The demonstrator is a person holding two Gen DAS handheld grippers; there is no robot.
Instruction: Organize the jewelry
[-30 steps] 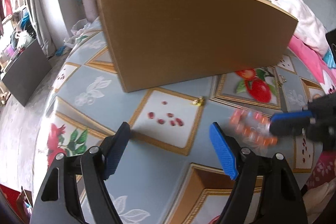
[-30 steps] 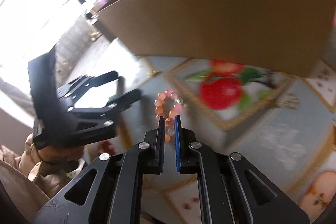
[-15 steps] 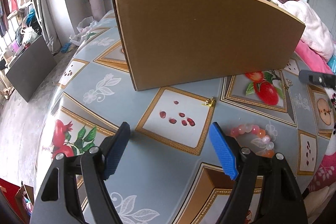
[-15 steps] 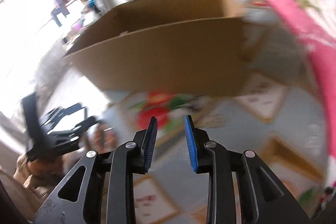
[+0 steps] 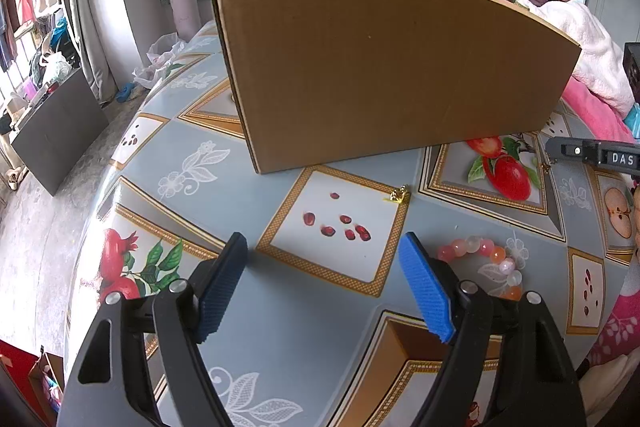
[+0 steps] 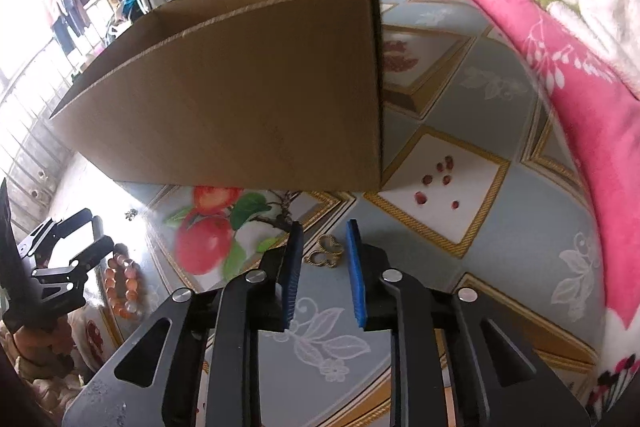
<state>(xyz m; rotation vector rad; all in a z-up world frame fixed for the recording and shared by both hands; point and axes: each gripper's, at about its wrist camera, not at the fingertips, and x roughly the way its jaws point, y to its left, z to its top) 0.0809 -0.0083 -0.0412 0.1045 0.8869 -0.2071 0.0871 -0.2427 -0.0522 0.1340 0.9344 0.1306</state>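
Left wrist: left gripper (image 5: 322, 281) spread wide, empty, above the table (image 5: 280, 331); bracelet (image 5: 486, 263) lies just right of it, before the box (image 5: 380, 75).

Right wrist: right gripper (image 6: 323, 267) closing, nothing pinched; gold clasp (image 6: 325, 251) lies between its tips.

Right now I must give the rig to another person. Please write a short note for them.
Left gripper: open, holds nothing.
Right gripper: jaws closing, nothing pinched; a gold ornament lies on the tablecloth between its tips.
Bead bracelet: loose on the cloth by the left gripper.
Small gold piece: in front of the cardboard box.
Left to do: all three pieces are not yet put away.
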